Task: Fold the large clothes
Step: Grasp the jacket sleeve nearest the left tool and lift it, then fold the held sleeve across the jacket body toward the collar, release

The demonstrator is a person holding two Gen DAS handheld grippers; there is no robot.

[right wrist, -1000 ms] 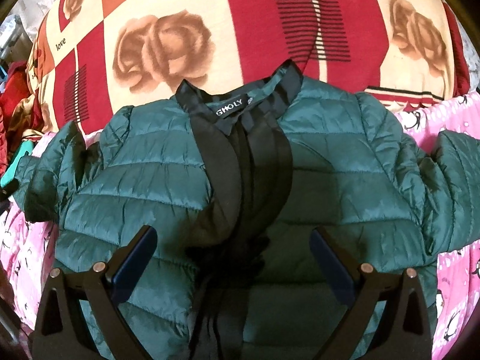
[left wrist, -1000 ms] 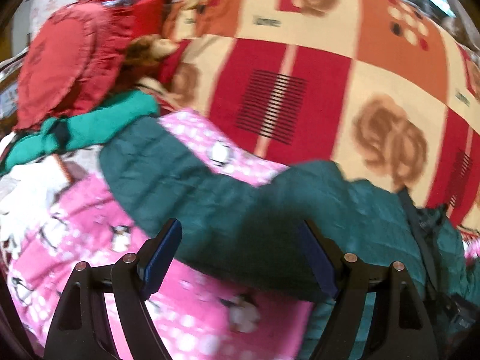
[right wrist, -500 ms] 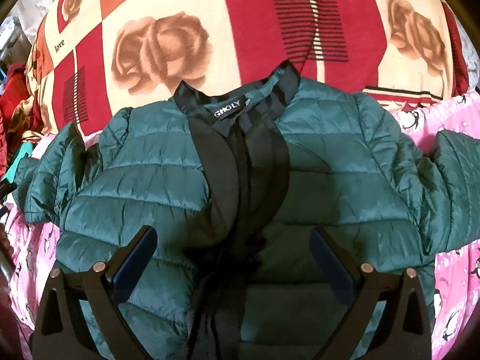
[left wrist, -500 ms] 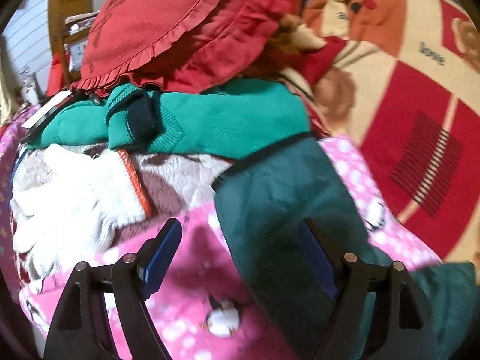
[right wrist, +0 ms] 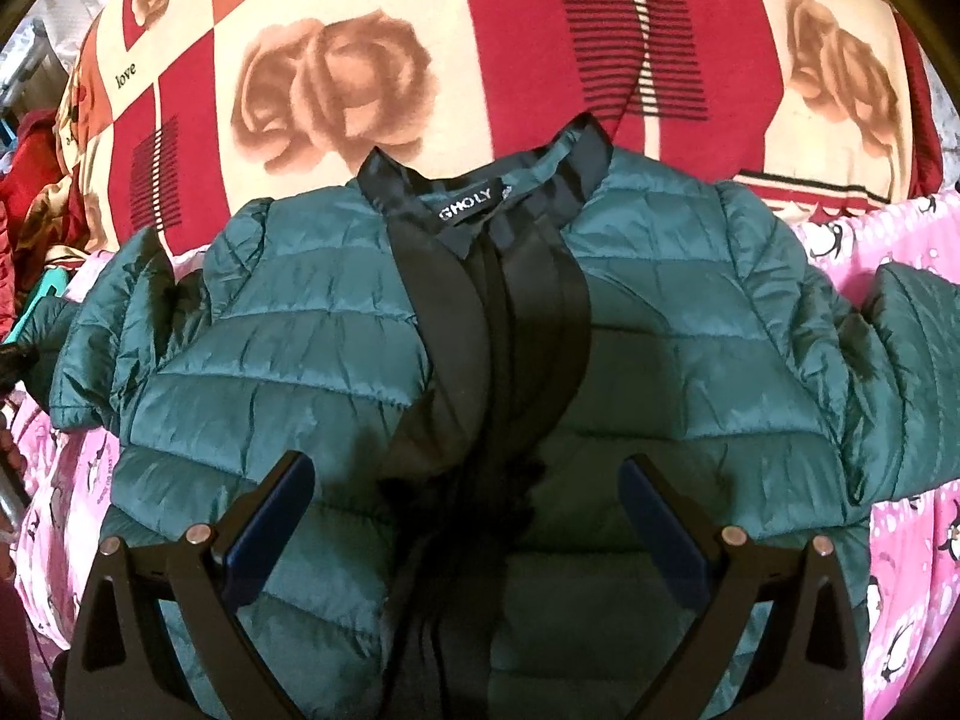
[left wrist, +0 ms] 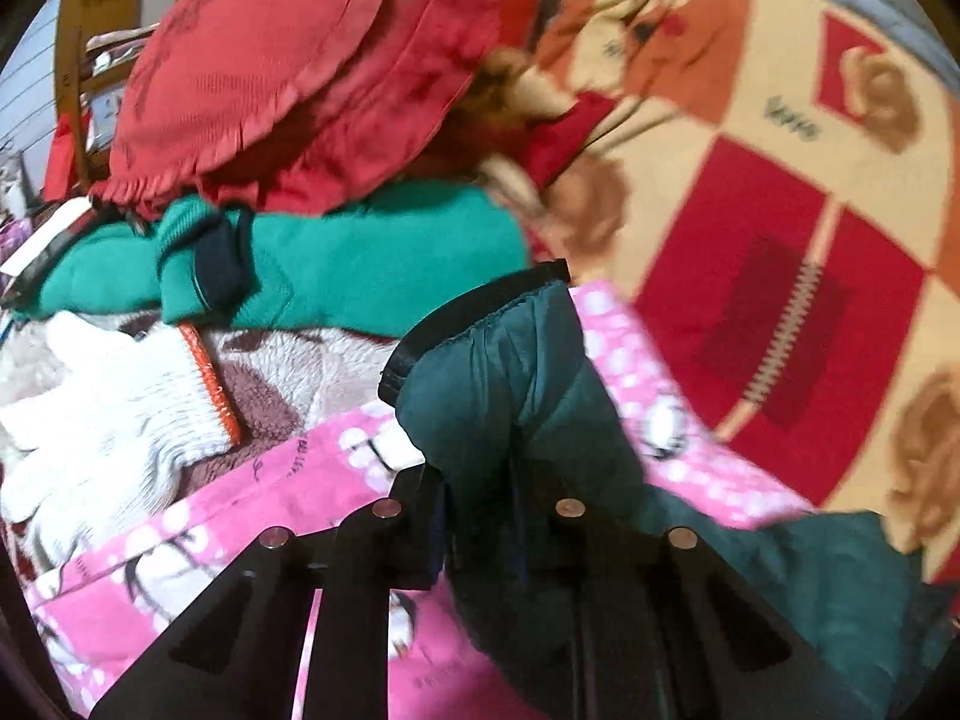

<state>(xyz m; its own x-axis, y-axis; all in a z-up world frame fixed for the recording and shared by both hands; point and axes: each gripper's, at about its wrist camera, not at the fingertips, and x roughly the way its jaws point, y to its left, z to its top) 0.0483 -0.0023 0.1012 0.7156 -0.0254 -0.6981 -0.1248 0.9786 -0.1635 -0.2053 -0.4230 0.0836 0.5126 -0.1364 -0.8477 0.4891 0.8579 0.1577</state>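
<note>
Spread front-up, the dark green quilted puffer jacket (right wrist: 690, 324) lies on a pink penguin-print sheet (right wrist: 912, 576), its black collar (right wrist: 486, 186) towards a red, cream and orange rose-patterned blanket (right wrist: 336, 84). A black placket runs down the middle of the chest, and a label reading "GHOLY" shows inside the neck. Both sleeves reach out sideways, one to each edge of the right wrist view.

The right gripper (right wrist: 465, 516) hovers over the lower chest of the jacket with its jaws wide apart, the blue pads on either side of the placket and nothing pinched between them; whether the fingertips touch the fabric cannot be told.

At the end of the jacket's other sleeve, the left gripper (left wrist: 477, 495) has its jaws drawn together on the green sleeve (left wrist: 510, 372), a short way behind the black-edged cuff (left wrist: 474, 315). The fabric bunches up between the black fingers (left wrist: 414, 498) and the cuff stands out ahead of them, above the pink sheet.

Beyond the cuff sits a heap of other things: a bright green knitted garment (left wrist: 360, 264) with a dark cuff, a white fluffy textile with an orange strip (left wrist: 108, 420), and, on top, a red frilled cushion (left wrist: 258, 72). The rose-patterned blanket fills the right of the left wrist view.
</note>
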